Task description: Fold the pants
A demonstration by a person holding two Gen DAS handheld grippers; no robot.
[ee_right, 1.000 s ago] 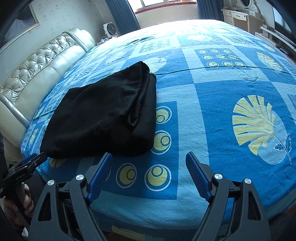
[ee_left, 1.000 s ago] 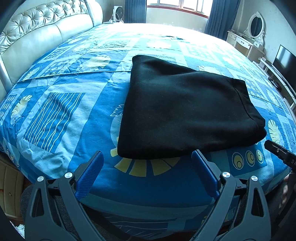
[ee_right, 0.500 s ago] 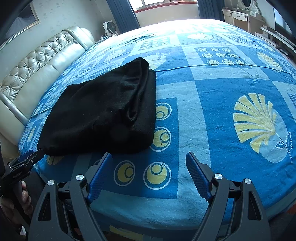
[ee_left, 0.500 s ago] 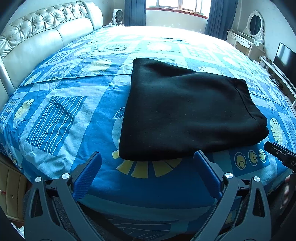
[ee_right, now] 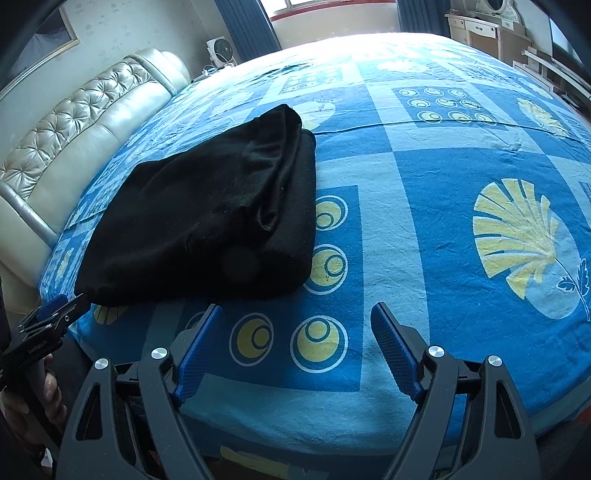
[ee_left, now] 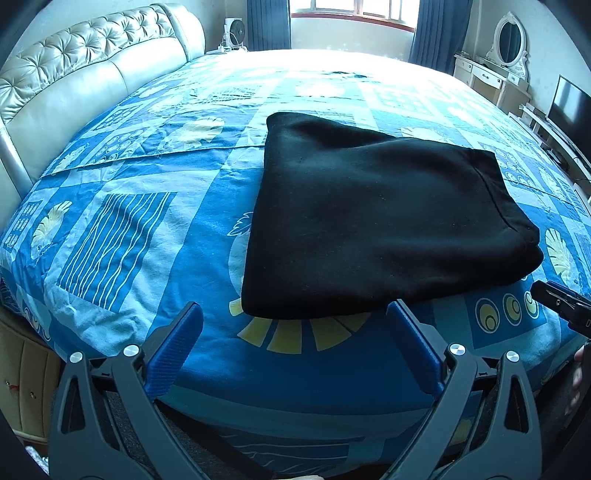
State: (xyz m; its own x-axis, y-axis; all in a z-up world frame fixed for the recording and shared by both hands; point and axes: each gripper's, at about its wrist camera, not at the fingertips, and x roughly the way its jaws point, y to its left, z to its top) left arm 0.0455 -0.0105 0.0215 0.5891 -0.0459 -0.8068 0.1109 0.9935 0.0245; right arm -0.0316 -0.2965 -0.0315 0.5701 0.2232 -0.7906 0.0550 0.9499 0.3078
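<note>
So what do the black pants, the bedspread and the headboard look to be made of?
Black pants: thick matte knit, probably fleece or jersey; lint specks, soft rounded folds, no shine.
Bedspread: thin woven fabric, likely printed cotton; fine wrinkles, flat finish.
Headboard: glossy button-tufted upholstery, leather or faux leather; which one cannot be told.

Daylight enters through the far window [ee_left: 354,13], glaring white across the bed [ee_left: 332,61] beneath it. Focus sharp. Fisheye edges curve, corners black.
</note>
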